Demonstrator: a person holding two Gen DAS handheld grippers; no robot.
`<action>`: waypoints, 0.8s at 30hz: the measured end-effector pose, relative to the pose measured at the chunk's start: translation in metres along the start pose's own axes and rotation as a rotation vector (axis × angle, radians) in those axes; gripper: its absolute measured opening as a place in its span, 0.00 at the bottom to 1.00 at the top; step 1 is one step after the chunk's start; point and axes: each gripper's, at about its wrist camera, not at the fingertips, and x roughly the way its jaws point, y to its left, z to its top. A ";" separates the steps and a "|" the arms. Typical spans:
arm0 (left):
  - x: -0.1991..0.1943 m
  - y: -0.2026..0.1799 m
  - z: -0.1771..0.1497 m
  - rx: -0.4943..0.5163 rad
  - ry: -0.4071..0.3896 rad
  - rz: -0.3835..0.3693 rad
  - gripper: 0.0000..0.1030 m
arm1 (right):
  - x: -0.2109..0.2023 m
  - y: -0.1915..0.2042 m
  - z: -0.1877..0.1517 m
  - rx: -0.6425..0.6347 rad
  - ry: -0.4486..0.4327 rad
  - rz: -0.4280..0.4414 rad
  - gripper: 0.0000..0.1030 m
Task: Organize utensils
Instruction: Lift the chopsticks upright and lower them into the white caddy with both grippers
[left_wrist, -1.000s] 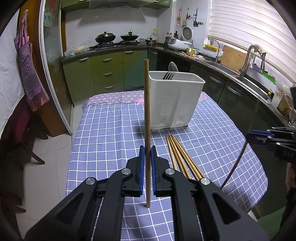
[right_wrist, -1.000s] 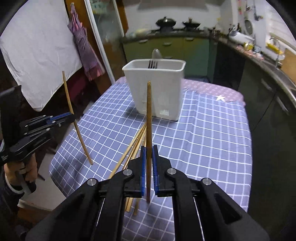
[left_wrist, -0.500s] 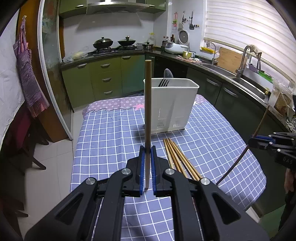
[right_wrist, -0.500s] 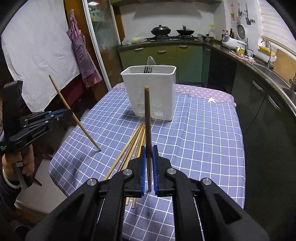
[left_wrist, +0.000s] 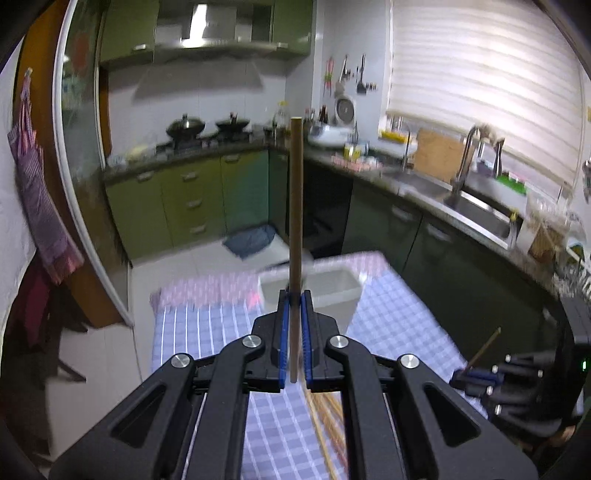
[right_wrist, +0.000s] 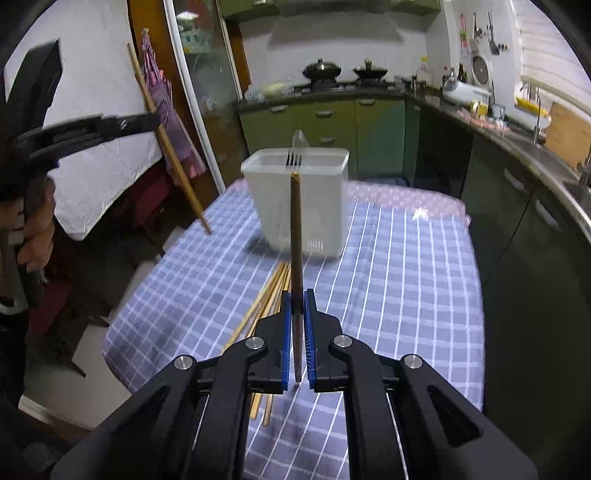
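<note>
My left gripper (left_wrist: 294, 295) is shut on a wooden chopstick (left_wrist: 296, 206) that stands upright between its blue pads, high over the table. Behind it sits the white utensil caddy (left_wrist: 332, 291), blurred. My right gripper (right_wrist: 296, 295) is shut on a second chopstick (right_wrist: 295, 229), also upright, in front of the caddy (right_wrist: 295, 199). A fork (right_wrist: 293, 158) and a spoon (right_wrist: 299, 138) stick out of the caddy. Several loose chopsticks (right_wrist: 266, 306) lie on the cloth between the caddy and the right gripper. In the right wrist view the left gripper (right_wrist: 151, 120) shows at the left, raised, its chopstick (right_wrist: 166, 144) slanting.
The table wears a blue checked cloth (right_wrist: 406, 280) with a pink strip at the far end. A hand (right_wrist: 35, 229) grips the left tool's handle. Green cabinets, a stove with pots (left_wrist: 184, 127) and a sink (left_wrist: 476, 210) line the room behind. Floor drops off to the left.
The left gripper has risen sharply with its chopstick, lifting its tip off the cloth, so the caddy now sits low in its view. The right gripper has lifted slightly, still holding its chopstick.
</note>
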 end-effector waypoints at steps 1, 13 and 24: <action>0.002 -0.001 0.010 -0.002 -0.013 -0.003 0.06 | -0.004 0.001 0.007 -0.005 -0.016 0.001 0.07; 0.067 -0.005 0.056 0.000 -0.086 0.055 0.06 | -0.041 0.009 0.111 -0.036 -0.229 -0.015 0.07; 0.123 0.022 0.013 -0.045 0.067 0.093 0.13 | 0.003 -0.002 0.187 0.023 -0.274 -0.046 0.07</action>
